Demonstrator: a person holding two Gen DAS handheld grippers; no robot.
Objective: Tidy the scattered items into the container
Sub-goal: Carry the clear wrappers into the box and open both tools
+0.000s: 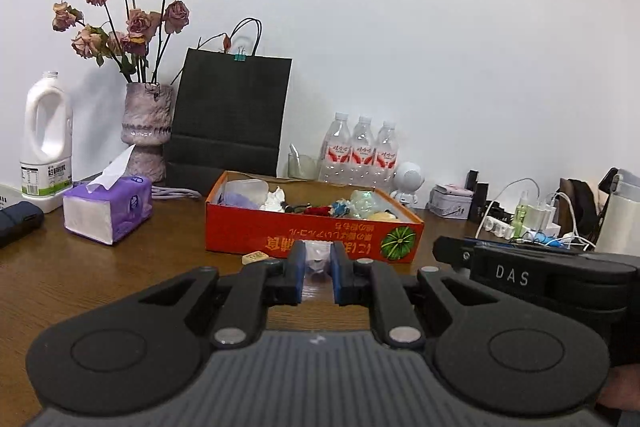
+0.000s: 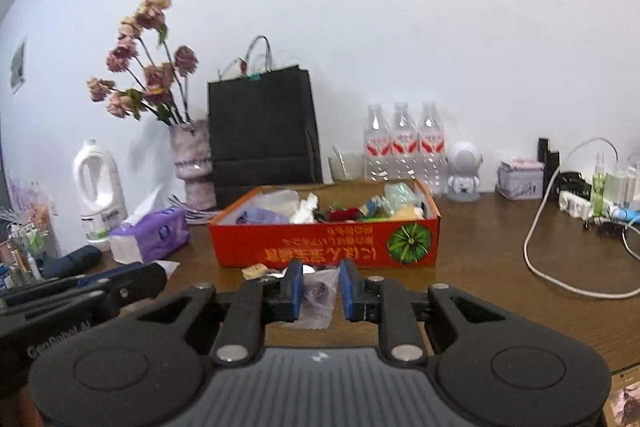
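Here, one red box (image 1: 312, 235) of small items on a wooden table (image 1: 120, 267), three water bottles (image 1: 362, 147) behind, one tan tile (image 1: 255, 257) beside the box, left gripper (image 1: 317, 265) nearly closed on a clear packet (image 1: 318, 259), right gripper (image 2: 320, 285) pinching another packet (image 2: 318, 297).

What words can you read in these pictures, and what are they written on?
"DAS": on the right gripper's black body, seen from the left wrist.
"GeoRobot AI", partly cut off: on the left gripper's body, seen from the right wrist.
Yellow characters, upside down: on the orange box, beside a watermelon picture; I cannot read them.
Milk jug label and water bottles: too small to read.
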